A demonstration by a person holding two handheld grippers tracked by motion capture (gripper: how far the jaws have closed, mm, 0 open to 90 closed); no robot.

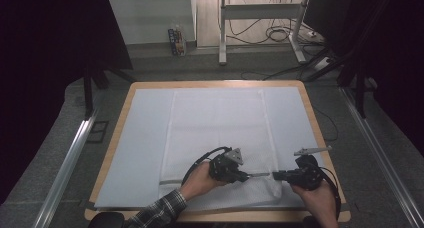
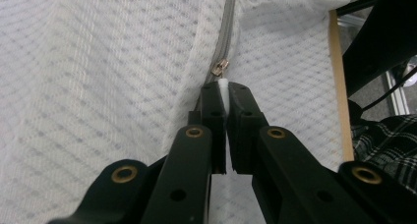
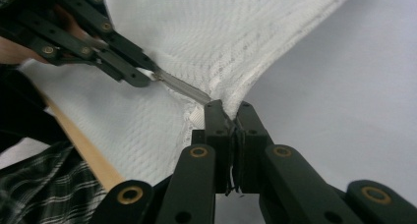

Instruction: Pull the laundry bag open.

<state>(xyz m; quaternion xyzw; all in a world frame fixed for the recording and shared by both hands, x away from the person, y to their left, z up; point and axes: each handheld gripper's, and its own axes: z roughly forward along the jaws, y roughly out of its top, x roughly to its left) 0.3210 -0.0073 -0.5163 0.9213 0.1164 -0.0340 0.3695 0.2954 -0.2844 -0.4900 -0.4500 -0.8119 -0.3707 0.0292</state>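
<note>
So I've got the white mesh cover spread flat on the table, and its zipper runs along the near edge between my two grippers. The left gripper is clamped on the white fabric right behind the little metal slider, and the right gripper is pinched shut on the cover's corner where the zipper ends. Looks to me like both grips are set but the zipping itself has barely started, with a stretch of grey tape left between them.

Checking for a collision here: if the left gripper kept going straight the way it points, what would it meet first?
Probably the zipper slider, just ahead of the left gripper; beyond it the right gripper faces it along the zipper.
</note>
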